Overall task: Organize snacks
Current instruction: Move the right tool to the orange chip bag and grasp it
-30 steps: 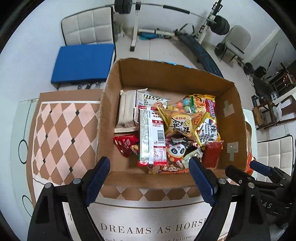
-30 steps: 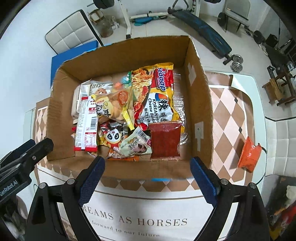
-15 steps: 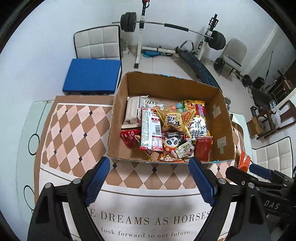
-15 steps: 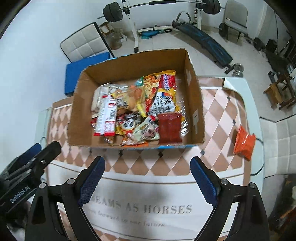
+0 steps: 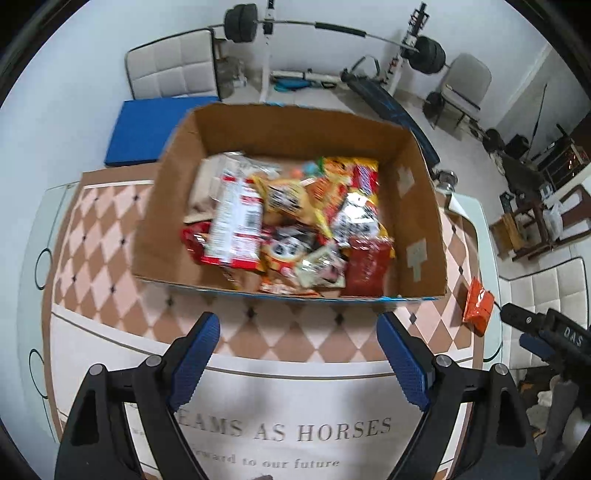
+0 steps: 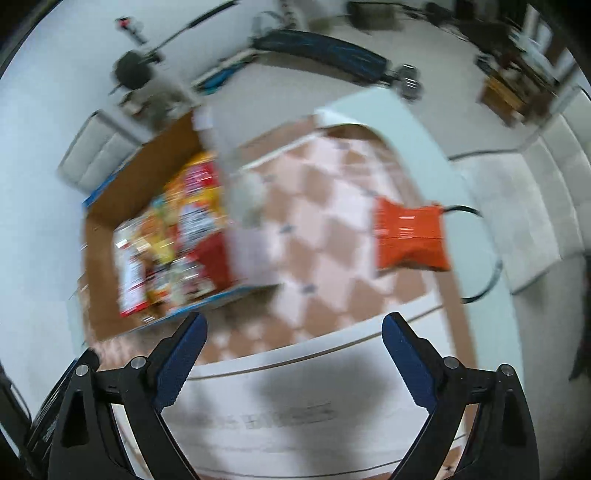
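A cardboard box (image 5: 421,206) full of mixed snack packets (image 5: 291,221) stands on the checkered tablecloth; it also shows, blurred, in the right wrist view (image 6: 110,206). An orange snack bag (image 6: 410,236) lies on the cloth to the right of the box, also seen in the left wrist view (image 5: 478,308). My left gripper (image 5: 299,354) is open and empty, in front of the box. My right gripper (image 6: 293,354) is open and empty, facing the cloth between box and orange bag; part of it appears in the left wrist view (image 5: 546,332).
The tablecloth (image 5: 280,432) carries printed words near the front edge. Beyond the table stand a blue mat (image 5: 147,129), padded chairs (image 5: 173,70) and a barbell rack (image 5: 332,33). A white cushioned seat (image 6: 535,206) is to the right.
Both grippers pulled back from the box. The right gripper then swung right, bringing the orange bag toward the centre of its view; its image is motion-blurred.
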